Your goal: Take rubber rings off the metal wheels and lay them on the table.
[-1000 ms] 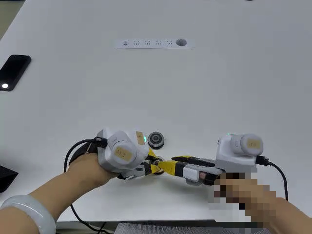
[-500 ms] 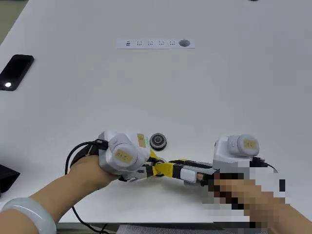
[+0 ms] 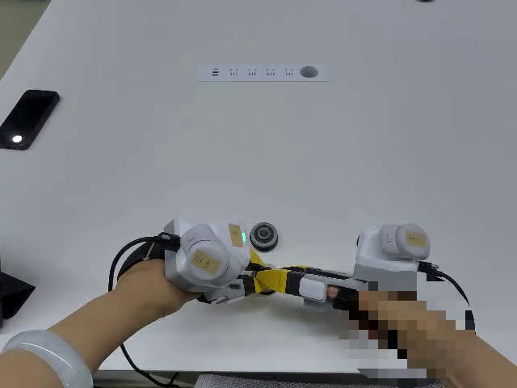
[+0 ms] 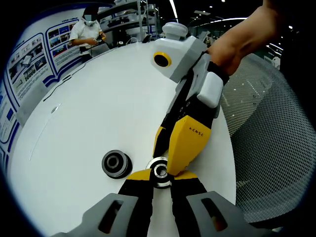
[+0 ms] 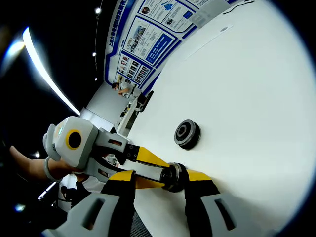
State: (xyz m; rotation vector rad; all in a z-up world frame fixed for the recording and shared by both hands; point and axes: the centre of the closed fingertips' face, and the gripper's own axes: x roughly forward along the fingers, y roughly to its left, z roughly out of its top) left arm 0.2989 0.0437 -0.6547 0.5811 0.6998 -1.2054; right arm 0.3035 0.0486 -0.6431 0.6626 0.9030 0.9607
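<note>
A small metal wheel [image 4: 160, 170] with a black rubber ring [image 5: 177, 177] is held just above the white table [image 3: 339, 162], near its front edge. My left gripper [image 4: 159, 178] is shut on it from the left. My right gripper [image 5: 160, 177] comes in from the right, and its yellow jaws close on the ring at the wheel's rim. In the head view the two grippers [image 3: 262, 280] meet tip to tip. A second wheel [image 3: 263, 235] with its ring on lies flat on the table just behind them, free of both grippers.
A white power strip [image 3: 262, 73] lies at the far middle of the table. A black phone [image 3: 31, 117] rests at the left edge. A black cable [image 3: 121, 259] loops by my left hand. The table's front edge runs just below the grippers.
</note>
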